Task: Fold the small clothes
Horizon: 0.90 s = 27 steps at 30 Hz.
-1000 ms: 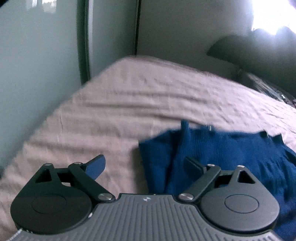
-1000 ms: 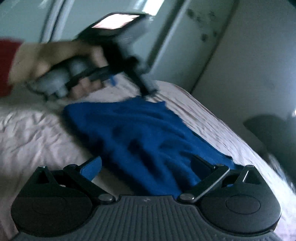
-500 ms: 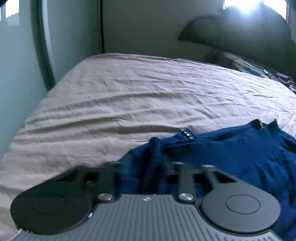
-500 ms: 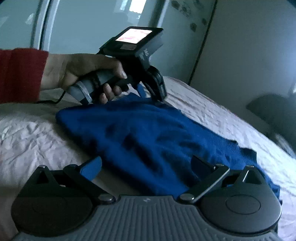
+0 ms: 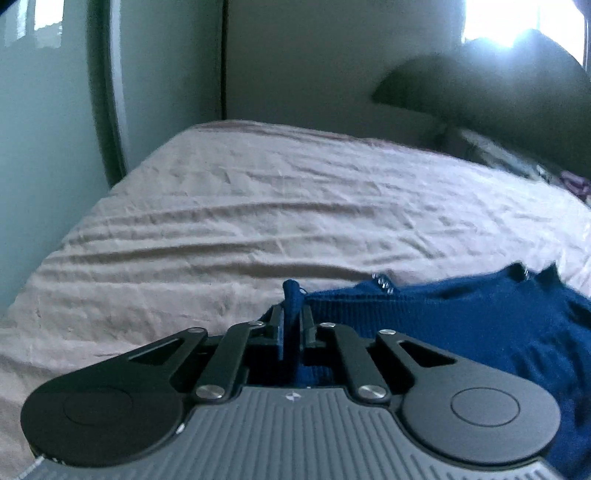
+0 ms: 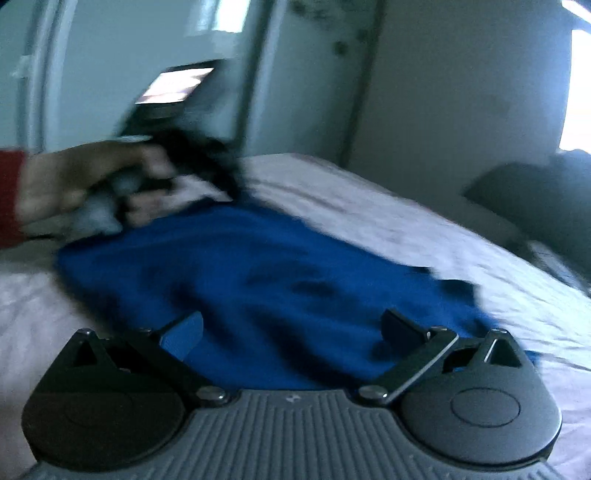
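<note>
A dark blue knit garment (image 5: 461, 317) lies spread on the pale bed sheet (image 5: 258, 221). My left gripper (image 5: 291, 317) is shut on a pinched fold at the garment's edge, and a tuft of blue knit sticks up between its fingers. In the right wrist view the same blue garment (image 6: 277, 288) stretches away from me. My right gripper (image 6: 291, 332) stands open just above the garment's near edge, with cloth under the gap but nothing pressed. Far across the garment, blurred, a hand in a red sleeve holds the left gripper's handle (image 6: 147, 177).
The bed (image 6: 406, 229) runs to a wall and a wardrobe door (image 5: 55, 129) on the left. A dark pillow (image 5: 498, 96) lies at the bed's head, with patterned bedding (image 5: 517, 162) beside it. Bright window light (image 5: 517, 22) comes from the upper right.
My left gripper moved onto the garment's edge and shut on a fold of it. My right gripper stayed open and shifted sideways along the near edge, rolling slightly.
</note>
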Available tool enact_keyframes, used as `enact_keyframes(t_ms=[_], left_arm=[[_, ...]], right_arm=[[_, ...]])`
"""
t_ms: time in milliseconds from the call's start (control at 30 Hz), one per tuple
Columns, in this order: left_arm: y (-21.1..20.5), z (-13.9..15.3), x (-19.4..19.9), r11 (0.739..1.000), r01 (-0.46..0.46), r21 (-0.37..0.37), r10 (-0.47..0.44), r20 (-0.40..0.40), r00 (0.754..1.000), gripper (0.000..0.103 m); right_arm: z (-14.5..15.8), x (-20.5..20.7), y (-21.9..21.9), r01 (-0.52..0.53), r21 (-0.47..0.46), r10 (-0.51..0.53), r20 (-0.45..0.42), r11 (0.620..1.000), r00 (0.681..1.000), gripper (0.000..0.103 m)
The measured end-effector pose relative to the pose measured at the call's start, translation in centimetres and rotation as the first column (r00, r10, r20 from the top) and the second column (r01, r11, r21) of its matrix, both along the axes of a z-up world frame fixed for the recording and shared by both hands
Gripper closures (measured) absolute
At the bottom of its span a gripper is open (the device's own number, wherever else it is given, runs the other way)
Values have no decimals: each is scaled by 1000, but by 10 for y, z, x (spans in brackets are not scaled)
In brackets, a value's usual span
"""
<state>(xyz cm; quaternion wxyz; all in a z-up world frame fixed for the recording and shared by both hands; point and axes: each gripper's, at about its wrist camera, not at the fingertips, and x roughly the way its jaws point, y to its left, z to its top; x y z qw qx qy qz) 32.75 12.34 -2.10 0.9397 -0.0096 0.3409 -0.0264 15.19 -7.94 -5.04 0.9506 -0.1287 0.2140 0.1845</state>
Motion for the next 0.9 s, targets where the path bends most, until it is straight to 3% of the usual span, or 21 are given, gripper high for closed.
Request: enact_keyframes(t_ms=[133, 200, 300, 333, 400, 467, 600, 633, 700, 767, 900], left_arm=[[8, 1, 0, 1000, -30, 4, 30, 26, 999, 98], [5, 3, -5, 1000, -1, 25, 0, 53, 999, 98], [2, 2, -5, 999, 7, 50, -9, 50, 999, 98], [4, 3, -5, 999, 4, 36, -5, 46, 999, 98], [7, 4, -4, 1000, -3, 10, 3, 41, 999, 98], [7, 6, -6, 1000, -6, 3, 6, 46, 999, 99], [0, 6, -4, 999, 2, 53, -5, 59, 998, 98], [-1, 3, -2, 998, -6, 64, 3, 44, 999, 98], [-1, -1, -1, 998, -15, 61, 12, 39, 999, 98], [0, 0, -5, 998, -19, 54, 16, 53, 998, 98], [2, 6, -10, 999, -11, 54, 7, 79, 997, 98]], right_arm=[[5, 34, -52, 107, 27, -107, 6, 994, 994, 0], [5, 57, -81, 164, 61, -164, -10, 985, 986, 0], [0, 101, -129, 257, 176, -237, -129, 950, 963, 1], [-3, 117, -145, 282, 233, -242, -186, 931, 952, 1], [-7, 143, -168, 293, 345, -204, -271, 891, 941, 12], [-12, 167, -181, 306, 397, -180, -322, 865, 929, 21], [-16, 199, -174, 280, 380, -151, -336, 882, 930, 24], [-19, 206, -169, 272, 370, -142, -343, 888, 929, 30], [-23, 214, -161, 271, 353, -135, -365, 896, 921, 65], [-24, 217, -157, 276, 327, -146, -372, 904, 917, 90], [-17, 209, -154, 275, 293, -179, -316, 916, 932, 93]])
